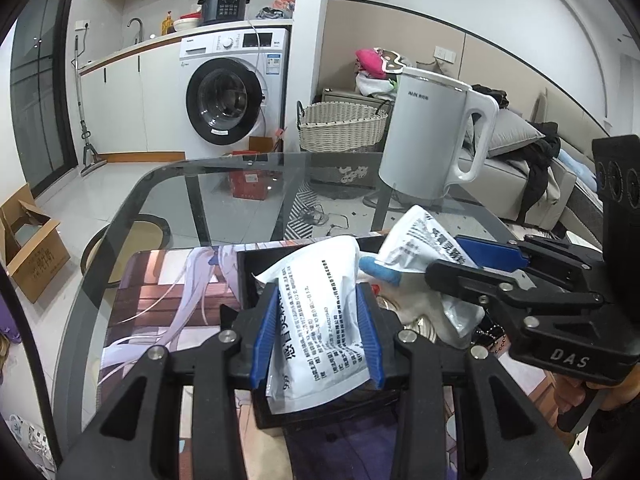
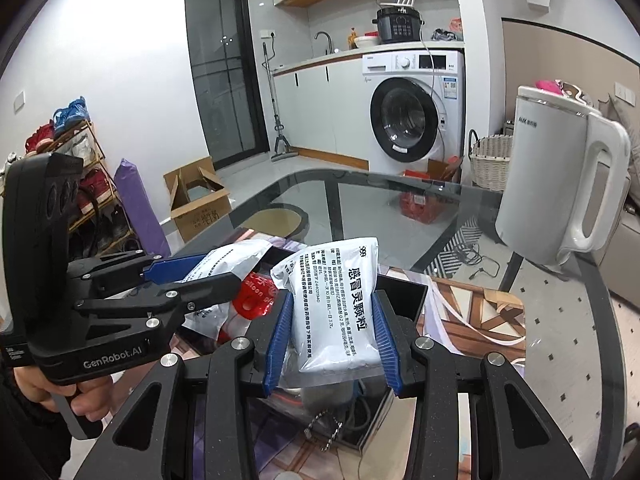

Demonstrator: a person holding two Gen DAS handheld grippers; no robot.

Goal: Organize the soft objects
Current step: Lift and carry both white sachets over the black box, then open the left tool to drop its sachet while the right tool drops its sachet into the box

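Note:
My left gripper [image 1: 318,334] is shut on a white medicine sachet [image 1: 320,320] with black print, held over a black tray [image 1: 250,276]. My right gripper [image 2: 332,342] is shut on a second white sachet [image 2: 336,304] over the same tray [image 2: 404,292]. In the left wrist view the right gripper [image 1: 444,258] enters from the right with its sachet [image 1: 424,240]. In the right wrist view the left gripper [image 2: 192,270] enters from the left with its sachet [image 2: 228,260]. Inside the tray lie a red packet [image 2: 252,300], a white soft item [image 1: 420,312] and a ball chain [image 2: 324,424].
The tray sits on a printed mat [image 1: 160,300] on a glass table [image 1: 224,200]. A white kettle [image 1: 432,136] stands at the table's far right. Beyond are a washing machine [image 1: 236,88], a wicker basket [image 1: 340,126], a cardboard box [image 1: 32,252] and a sofa [image 1: 532,168].

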